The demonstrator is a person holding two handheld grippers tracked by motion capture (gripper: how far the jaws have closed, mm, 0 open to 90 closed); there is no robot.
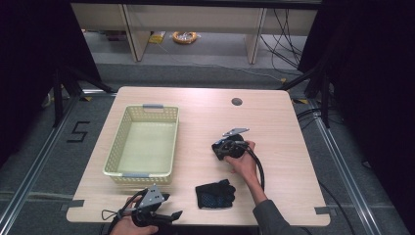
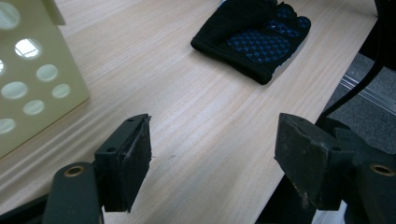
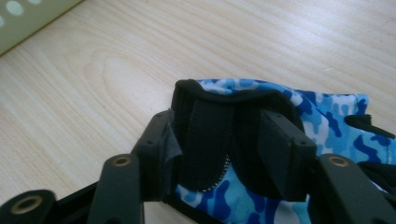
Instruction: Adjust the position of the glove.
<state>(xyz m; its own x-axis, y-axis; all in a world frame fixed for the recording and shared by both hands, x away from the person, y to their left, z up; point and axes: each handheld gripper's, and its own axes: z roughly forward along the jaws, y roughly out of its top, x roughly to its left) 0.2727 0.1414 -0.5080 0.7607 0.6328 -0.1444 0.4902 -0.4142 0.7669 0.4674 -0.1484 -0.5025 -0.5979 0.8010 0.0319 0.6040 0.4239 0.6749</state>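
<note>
We see the right tongs point(image 3: 224, 154) closed on the cuff of a blue camouflage glove point(image 3: 322, 126) on the worktop point(image 1: 274, 122), likely bound for the basket point(image 1: 113, 155); the left tongs point(image 2: 219, 163) stand wide, empty, near a black glove point(image 2: 254, 35).

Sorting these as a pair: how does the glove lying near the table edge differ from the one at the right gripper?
The black glove lies flat and untouched; the camouflage glove has its cuff between the jaws of the right gripper. The black glove shows dark blue dotted fabric, the camouflage glove bright blue and white patches. Both rest on the table.
</note>
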